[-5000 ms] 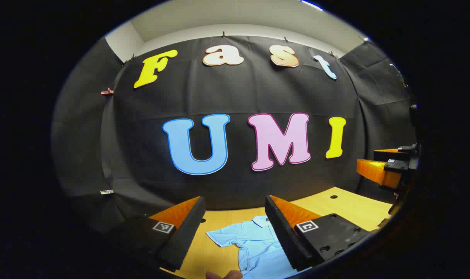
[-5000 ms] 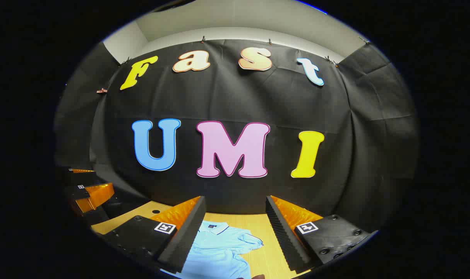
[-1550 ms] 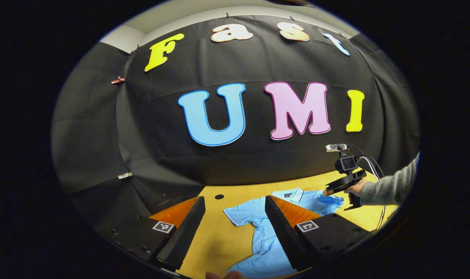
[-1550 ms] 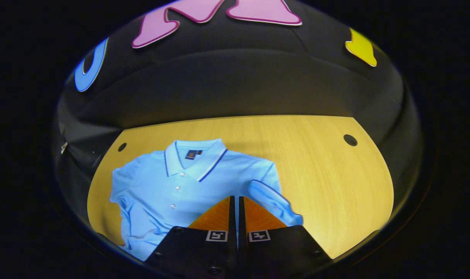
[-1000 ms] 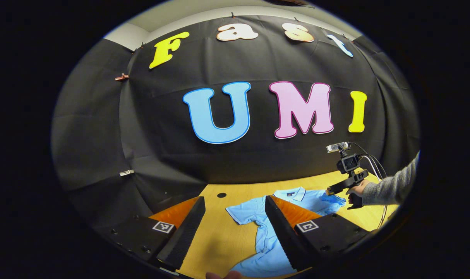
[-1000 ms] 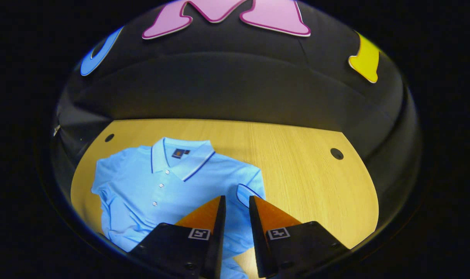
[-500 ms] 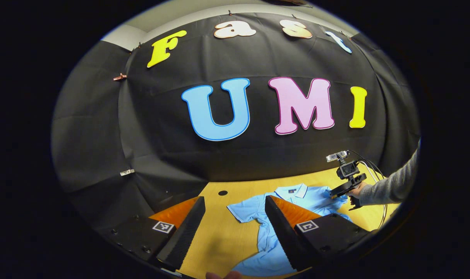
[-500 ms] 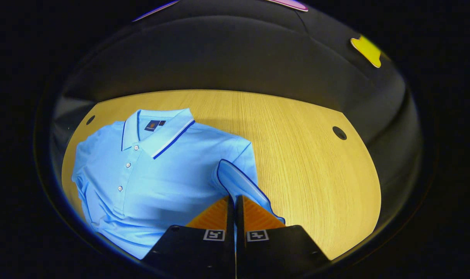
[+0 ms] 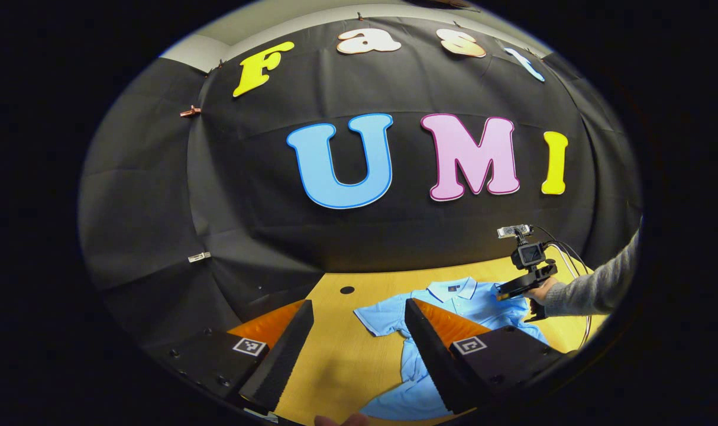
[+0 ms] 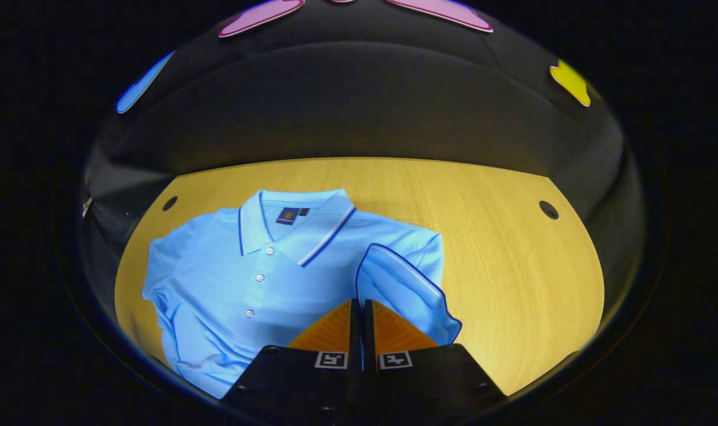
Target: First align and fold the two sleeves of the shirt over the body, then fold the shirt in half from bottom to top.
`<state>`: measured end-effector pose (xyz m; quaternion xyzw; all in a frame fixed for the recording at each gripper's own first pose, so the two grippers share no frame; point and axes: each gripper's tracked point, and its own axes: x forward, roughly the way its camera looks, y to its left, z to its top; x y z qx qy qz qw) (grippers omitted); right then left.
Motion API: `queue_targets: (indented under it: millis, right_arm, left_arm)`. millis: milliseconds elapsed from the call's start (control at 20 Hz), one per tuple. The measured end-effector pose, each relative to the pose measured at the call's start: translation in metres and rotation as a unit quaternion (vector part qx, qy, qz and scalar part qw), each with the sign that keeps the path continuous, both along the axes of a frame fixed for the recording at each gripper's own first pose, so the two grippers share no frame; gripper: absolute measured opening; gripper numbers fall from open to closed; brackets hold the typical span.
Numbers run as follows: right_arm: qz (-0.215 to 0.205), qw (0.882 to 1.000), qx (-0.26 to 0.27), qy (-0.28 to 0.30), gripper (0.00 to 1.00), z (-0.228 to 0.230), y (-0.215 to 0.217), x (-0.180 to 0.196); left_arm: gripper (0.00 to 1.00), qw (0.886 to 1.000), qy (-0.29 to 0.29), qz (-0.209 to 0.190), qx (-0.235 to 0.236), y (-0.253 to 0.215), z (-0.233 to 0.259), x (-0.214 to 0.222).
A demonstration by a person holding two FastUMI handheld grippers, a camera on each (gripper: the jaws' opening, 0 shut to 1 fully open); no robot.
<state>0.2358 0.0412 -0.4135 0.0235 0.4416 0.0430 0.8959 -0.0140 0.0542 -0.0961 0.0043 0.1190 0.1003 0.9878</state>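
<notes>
We're in a recording booth, a lab setup: black cloth wall (image 9: 158, 195) clipped up behind a bare wooden table (image 10: 501, 260) with cable holes.

Cloth on wood

Light blue knitted-cloth polo shirt (image 10: 229, 278), soft and matt, lies on a yellow wood-grain table (image 10: 501, 260) with a smooth, faintly satin top.

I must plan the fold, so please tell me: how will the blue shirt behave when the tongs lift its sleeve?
The shirt is probably floppy: the sleeve by the right tongs already curls up. It looks thin and light, so it may drag and wrinkle on the smooth table rather than stay put.
</notes>
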Motion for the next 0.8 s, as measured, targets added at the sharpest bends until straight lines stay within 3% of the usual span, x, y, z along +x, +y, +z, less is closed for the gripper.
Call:
queue_targets:
  millis: [400,650,800]
  right_arm:
    - [0.056,0.998,0.027,0.011,0.05,-0.001,0.085,-0.014]
    - [0.068,0.998,0.01,0.003,0.05,-0.002,0.091,-0.015]
    - [0.067,0.997,0.033,-0.02,0.06,0.017,0.09,-0.016]
  left_arm:
    - [0.99,1.0,0.005,0.012,-0.004,0.015,-0.006,-0.006]
    - [0.98,1.0,0.013,-0.001,-0.022,0.014,-0.019,0.009]
    - [0.99,0.999,0.028,-0.019,-0.04,0.01,-0.037,0.042]
